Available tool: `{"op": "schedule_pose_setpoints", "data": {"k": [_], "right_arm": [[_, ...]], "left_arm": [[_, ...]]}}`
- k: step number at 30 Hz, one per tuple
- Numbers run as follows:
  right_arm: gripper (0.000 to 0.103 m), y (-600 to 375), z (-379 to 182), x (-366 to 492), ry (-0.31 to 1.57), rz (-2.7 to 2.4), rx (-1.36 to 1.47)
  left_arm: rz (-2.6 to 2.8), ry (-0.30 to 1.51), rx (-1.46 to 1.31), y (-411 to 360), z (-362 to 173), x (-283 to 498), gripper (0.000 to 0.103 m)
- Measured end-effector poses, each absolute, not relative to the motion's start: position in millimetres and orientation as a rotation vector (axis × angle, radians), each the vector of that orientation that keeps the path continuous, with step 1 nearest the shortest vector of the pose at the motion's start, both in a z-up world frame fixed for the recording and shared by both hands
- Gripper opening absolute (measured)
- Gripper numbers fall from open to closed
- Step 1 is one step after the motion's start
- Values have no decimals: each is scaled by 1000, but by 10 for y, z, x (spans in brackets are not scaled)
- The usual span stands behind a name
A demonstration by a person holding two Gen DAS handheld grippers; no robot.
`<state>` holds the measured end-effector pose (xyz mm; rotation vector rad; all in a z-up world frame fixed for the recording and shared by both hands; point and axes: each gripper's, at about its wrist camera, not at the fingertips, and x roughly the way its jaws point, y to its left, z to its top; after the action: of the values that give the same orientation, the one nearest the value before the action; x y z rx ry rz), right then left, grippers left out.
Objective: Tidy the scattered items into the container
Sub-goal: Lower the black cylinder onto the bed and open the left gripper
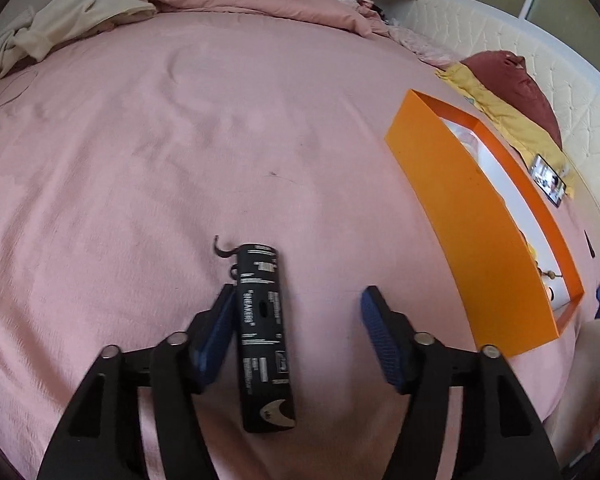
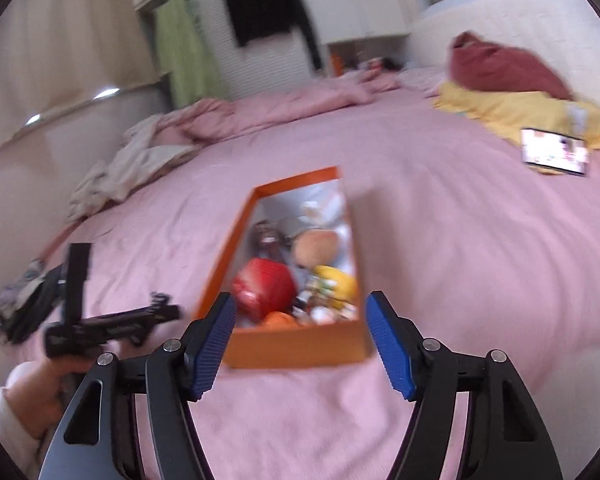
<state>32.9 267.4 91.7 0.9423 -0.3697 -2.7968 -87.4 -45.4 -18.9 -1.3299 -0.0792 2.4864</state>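
A long black box with white print (image 1: 265, 336) lies on the pink bedsheet, lengthwise between the fingers of my left gripper (image 1: 298, 312). The gripper is open; its left pad (image 1: 216, 332) sits close beside the box, the right pad stands well apart. The orange box (image 1: 468, 220) is to the right. In the right wrist view the orange box (image 2: 296, 344) holds a red apple (image 2: 266, 286), a banana (image 2: 338, 280), a round bun (image 2: 316, 246) and other small items. My right gripper (image 2: 300, 320) is open and empty, just in front of the box's near wall.
A lit phone (image 2: 556, 152) lies on a yellow cloth (image 2: 512, 114) at the right, with a dark red pillow (image 2: 504, 66) behind. Crumpled pink and cream bedding (image 1: 100, 4) lies at the far side. The other hand-held gripper (image 2: 100, 324) shows at the left.
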Motion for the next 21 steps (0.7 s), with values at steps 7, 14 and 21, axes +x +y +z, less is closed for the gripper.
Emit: {"op": "schedule_pose_setpoints", "data": {"k": [7, 14, 21], "right_arm": [[66, 2335, 989, -668, 128, -2459, 1229], [59, 2046, 508, -1096, 383, -2114, 1466], [60, 2024, 334, -1122, 387, -2085, 1465]], "left_arm": [[2508, 53, -1319, -354, -234, -793, 82], [2508, 45, -1327, -276, -181, -861, 82], [2503, 34, -1329, -266, -156, -878, 82]]}}
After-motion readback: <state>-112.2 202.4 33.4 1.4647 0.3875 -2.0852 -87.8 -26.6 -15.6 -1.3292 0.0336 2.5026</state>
